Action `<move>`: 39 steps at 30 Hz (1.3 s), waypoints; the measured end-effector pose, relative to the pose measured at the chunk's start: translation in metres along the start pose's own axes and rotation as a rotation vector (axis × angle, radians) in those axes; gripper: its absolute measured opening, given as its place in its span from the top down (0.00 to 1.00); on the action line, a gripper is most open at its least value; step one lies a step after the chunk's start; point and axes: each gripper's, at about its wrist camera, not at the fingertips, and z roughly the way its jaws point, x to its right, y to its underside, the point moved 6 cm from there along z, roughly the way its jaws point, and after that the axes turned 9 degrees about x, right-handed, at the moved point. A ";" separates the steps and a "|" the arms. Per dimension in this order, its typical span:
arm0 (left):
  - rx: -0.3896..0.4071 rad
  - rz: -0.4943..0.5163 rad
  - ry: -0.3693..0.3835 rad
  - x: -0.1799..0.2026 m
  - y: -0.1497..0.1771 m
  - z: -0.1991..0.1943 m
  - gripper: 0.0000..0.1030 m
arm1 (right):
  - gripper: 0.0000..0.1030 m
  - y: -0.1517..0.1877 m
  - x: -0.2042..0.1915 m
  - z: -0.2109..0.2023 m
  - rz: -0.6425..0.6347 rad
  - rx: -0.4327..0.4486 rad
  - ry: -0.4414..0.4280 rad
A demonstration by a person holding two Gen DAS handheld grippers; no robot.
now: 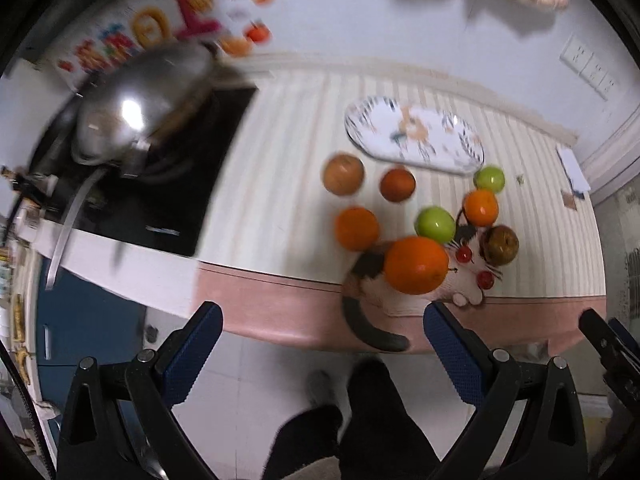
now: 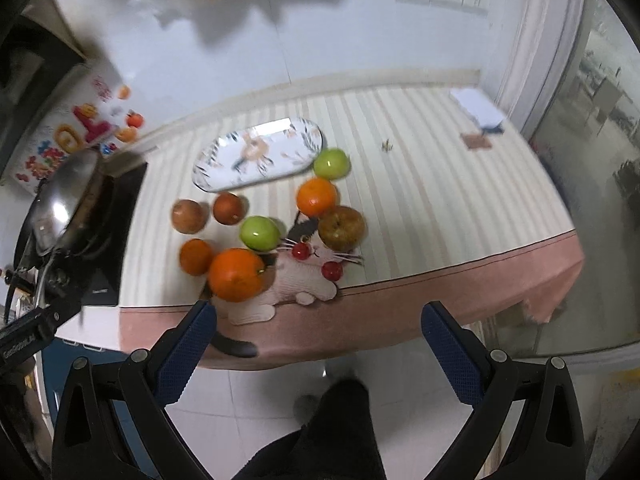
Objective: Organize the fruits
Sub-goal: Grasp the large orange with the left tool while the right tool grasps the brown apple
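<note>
Several fruits lie on a striped tablecloth: a large orange [image 1: 416, 265] [image 2: 236, 275] at the front, smaller oranges [image 1: 356, 228] [image 2: 316, 197], two green apples [image 1: 435, 225] [image 2: 260, 233], and brownish apples [image 1: 499, 245] [image 2: 342, 227]. An oval patterned plate [image 1: 412, 138] [image 2: 258, 155] lies behind them, with no fruit on it. A cat-shaped mat [image 1: 464, 276] [image 2: 296, 280] lies under some fruit. My left gripper [image 1: 322, 316] and right gripper [image 2: 318, 316] are both open and empty, held above the floor before the table's front edge.
A steel wok [image 1: 140, 108] [image 2: 68, 196] sits on a black cooktop [image 1: 176, 184] at the left. A pink table border [image 1: 280, 300] [image 2: 440, 292] marks the front edge. A white cloth [image 2: 478, 110] lies at the far right. The person's legs [image 1: 360, 420] are below.
</note>
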 end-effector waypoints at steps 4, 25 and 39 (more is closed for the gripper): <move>-0.102 0.014 0.032 0.034 -0.002 0.053 0.01 | 0.00 -0.013 0.015 0.061 0.013 -0.074 -0.007; -0.445 0.023 0.088 0.123 0.016 0.206 0.12 | 0.00 -0.035 0.046 0.215 0.051 -0.376 -0.119; -0.407 0.032 0.065 0.127 0.014 0.194 0.14 | 0.30 -0.024 0.022 0.269 0.055 -0.458 -0.166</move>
